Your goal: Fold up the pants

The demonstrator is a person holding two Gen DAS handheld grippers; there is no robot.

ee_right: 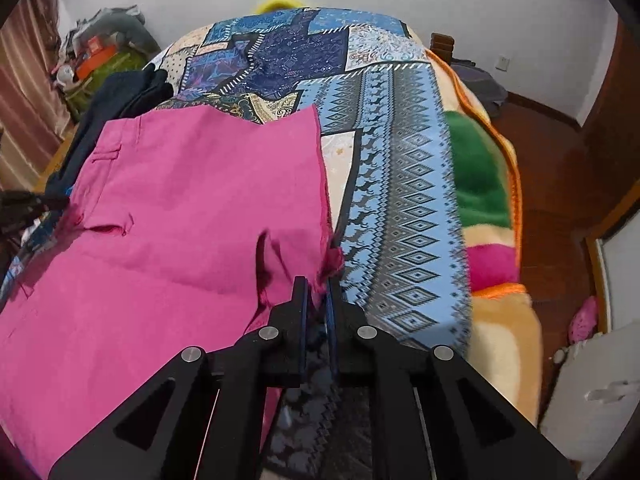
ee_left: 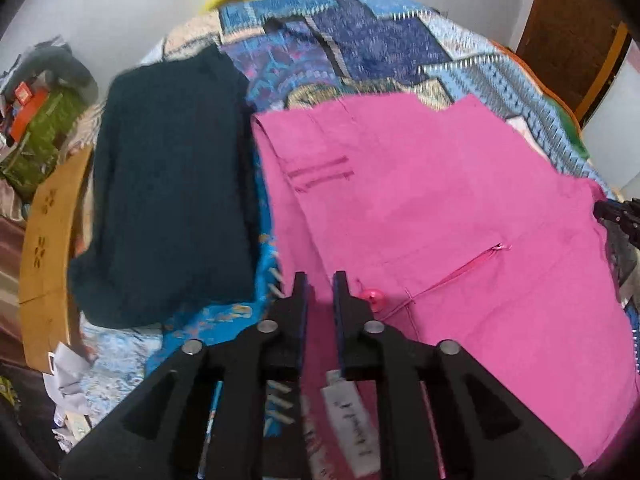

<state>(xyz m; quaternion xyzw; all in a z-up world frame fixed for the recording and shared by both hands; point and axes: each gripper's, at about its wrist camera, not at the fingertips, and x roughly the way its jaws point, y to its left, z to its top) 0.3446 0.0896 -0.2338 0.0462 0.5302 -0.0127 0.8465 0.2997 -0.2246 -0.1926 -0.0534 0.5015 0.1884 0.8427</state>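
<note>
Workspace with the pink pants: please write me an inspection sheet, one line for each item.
Surface: bed with patchwork bedspread, mostly covered.
Job's things: pink pants lying spread out on the bedspread, zipper side up.
Clutter: dark garment lying beside the pants.
Grippers: left gripper open, over the pants' edge; right gripper shut on pink pants at their edge.
Cables: nothing seen.
Surroundings: white wall, wooden floor, piled belongings in a corner.

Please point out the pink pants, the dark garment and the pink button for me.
pink pants (ee_right: 192,200): right wrist view, flat middle.
dark garment (ee_left: 168,184): left wrist view, centre.
pink button (ee_left: 373,298): left wrist view, its face.
</note>
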